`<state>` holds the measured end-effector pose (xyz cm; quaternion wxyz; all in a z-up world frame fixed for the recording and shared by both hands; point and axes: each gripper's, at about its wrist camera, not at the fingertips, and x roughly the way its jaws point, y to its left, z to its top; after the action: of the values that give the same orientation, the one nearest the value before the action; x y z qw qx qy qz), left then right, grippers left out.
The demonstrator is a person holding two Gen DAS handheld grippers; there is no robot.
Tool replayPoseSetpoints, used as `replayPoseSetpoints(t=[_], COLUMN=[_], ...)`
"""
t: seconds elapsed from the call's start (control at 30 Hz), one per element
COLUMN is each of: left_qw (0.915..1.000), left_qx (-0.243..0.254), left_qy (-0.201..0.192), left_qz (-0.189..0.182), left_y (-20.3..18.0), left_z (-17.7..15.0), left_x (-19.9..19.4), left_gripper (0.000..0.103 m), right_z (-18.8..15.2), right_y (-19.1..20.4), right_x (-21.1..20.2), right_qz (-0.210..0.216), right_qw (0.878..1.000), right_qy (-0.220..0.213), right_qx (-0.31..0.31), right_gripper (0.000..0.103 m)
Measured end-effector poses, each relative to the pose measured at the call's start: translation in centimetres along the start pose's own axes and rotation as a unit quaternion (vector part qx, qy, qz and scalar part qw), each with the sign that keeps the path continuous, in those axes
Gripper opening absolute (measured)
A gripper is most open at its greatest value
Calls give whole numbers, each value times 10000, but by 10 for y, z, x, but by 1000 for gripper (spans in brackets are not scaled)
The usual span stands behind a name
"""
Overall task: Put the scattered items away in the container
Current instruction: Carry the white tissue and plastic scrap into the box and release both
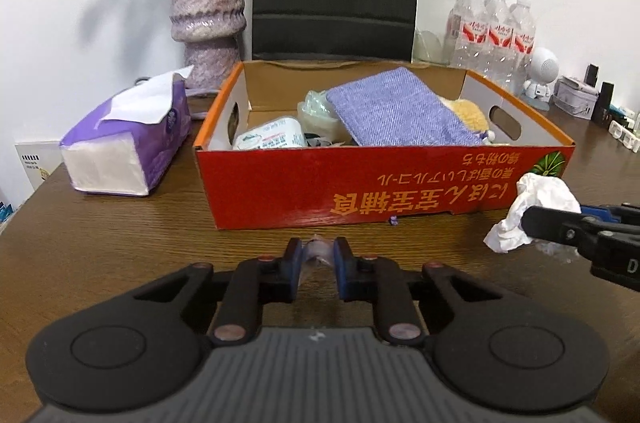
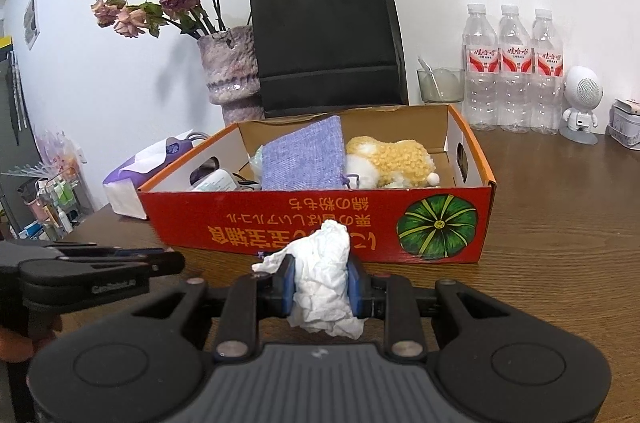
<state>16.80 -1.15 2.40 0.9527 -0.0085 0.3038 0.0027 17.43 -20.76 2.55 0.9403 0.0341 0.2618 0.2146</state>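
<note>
Right gripper [image 2: 321,285] pinches crumpled tissue [image 2: 322,279] in front of the red box [image 2: 280,219]. Left gripper [image 1: 317,257] fingers clamp a small clear wrapper [image 1: 317,251] above the table [image 1: 120,231].

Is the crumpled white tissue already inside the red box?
No, the right gripper holds the crumpled tissue between its fingers in front of the red box, outside its front wall.
</note>
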Motion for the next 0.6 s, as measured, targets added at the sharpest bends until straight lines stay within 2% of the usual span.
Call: replayPoseSetpoints(t=[0.3,0.47,0.6], left_qw=[9981,9946,9931], left_qx=[-7,-27,-89], left_qy=[-565,-965,-1087], left_qz=[-227,-374,-437], left_y=[-2,-5,-6], left_z=[19,50,75], left_x=[-40,-45,-33], left_gripper=[18,18,18], right_z=[7,36,65], right_y=[2,-2,-7], right_x=[-27,-33,-23], right_qz=[13,-100,-209], right_qw=[9995,9980,9965], right_qy=[-305,-622,-811], right_qx=[-44,-65,-64], right_gripper=[24,24,24])
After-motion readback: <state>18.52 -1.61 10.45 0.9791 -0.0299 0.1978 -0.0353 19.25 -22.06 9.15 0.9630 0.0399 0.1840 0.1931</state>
